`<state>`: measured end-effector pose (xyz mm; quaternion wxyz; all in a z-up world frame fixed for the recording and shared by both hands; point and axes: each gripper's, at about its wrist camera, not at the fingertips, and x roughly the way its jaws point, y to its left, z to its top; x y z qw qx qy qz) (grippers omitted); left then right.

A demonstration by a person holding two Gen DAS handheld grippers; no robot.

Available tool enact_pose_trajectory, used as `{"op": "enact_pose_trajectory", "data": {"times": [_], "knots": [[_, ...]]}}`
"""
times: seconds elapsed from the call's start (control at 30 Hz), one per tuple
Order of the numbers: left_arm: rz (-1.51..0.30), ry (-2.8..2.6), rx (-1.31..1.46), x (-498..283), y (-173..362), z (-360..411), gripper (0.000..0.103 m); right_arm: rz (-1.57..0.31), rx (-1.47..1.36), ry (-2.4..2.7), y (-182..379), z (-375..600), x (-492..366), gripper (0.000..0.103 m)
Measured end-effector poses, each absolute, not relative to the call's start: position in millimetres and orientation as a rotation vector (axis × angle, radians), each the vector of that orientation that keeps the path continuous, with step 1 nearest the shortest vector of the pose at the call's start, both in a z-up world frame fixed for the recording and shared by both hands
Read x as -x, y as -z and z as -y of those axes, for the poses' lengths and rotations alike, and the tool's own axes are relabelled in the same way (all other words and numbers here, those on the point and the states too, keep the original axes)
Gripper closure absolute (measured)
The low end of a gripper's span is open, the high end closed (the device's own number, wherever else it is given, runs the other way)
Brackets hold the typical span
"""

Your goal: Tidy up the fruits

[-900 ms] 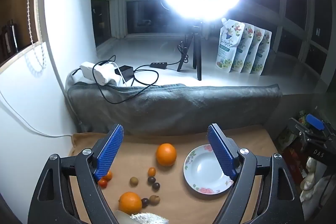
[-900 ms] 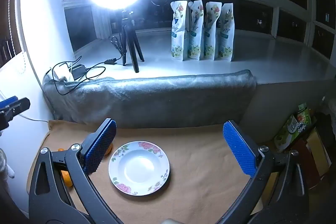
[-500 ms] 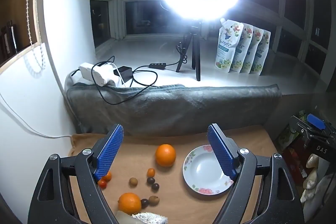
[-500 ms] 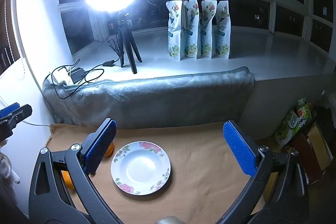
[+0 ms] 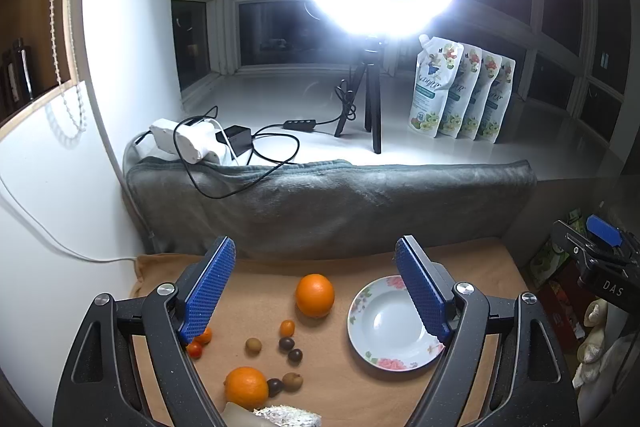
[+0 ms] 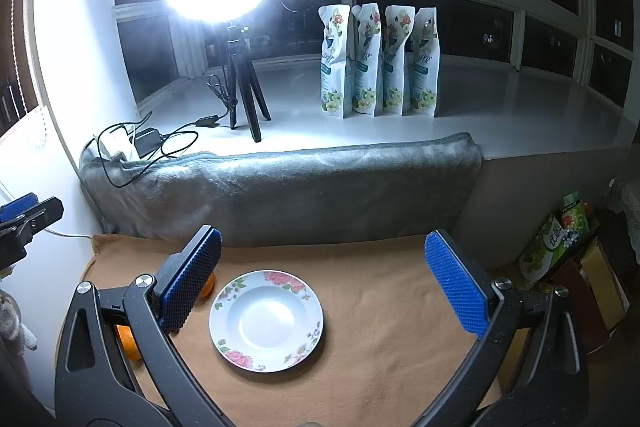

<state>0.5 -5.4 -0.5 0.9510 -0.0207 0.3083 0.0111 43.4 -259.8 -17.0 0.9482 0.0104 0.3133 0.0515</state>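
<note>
Fruit scattered left of plate

Tabletop cloth (image 5: 360,379): cherry tomatoes (image 5: 195,349), near orange (image 5: 245,387), small dark and brown fruits (image 5: 287,343), far orange (image 5: 315,295), then floral plate (image 5: 370,343), bare. Left tool (image 5: 316,291) and right tool (image 6: 324,279): both released, jaws wide, nothing grasped.

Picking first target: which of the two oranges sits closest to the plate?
The far orange, just left of the plate. The other orange lies nearer the camera, farther left.
</note>
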Motion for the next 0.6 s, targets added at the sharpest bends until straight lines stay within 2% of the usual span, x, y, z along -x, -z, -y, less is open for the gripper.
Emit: {"op": "enact_pose_trajectory", "data": {"times": [0.6], "knots": [[-0.626, -0.004, 0.039, 0.9, -1.0, 10.4, 0.020, -0.609, 0.018, -0.011, -2.9, 258.0, -38.2, 0.000]]}}
